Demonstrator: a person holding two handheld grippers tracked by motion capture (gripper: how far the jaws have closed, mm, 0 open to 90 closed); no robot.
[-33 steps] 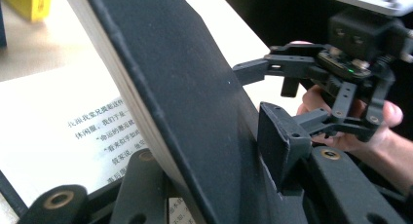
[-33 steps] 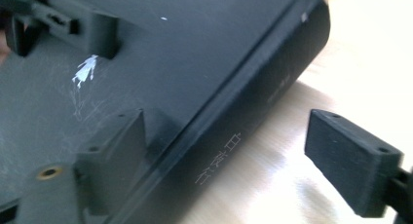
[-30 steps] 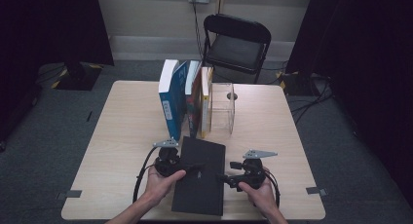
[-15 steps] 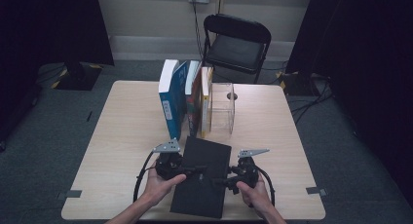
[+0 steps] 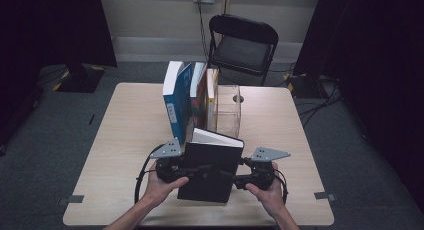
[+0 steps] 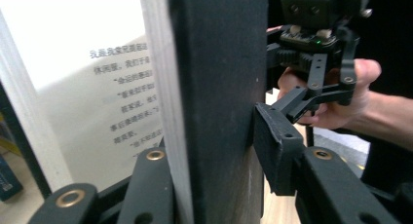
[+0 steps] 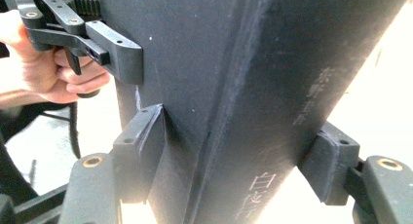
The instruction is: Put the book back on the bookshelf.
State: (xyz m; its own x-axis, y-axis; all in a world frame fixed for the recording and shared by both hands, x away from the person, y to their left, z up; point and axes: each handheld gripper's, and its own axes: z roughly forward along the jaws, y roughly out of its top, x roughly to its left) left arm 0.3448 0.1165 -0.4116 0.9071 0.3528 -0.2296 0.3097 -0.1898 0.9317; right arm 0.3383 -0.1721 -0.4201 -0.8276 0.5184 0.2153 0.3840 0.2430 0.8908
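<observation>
Gripping the black book (image 5: 210, 170) from both sides above the desk (image 5: 125, 140); left gripper (image 5: 186, 171) clamping the page edge, right gripper (image 5: 234, 178) just closing on the spine; squeezing evenly, lifting level.

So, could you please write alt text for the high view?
Two hands hold a black book between a left gripper and a right gripper, its far edge tilted up off a wooden table. Behind stand upright books and a clear holder.
</observation>
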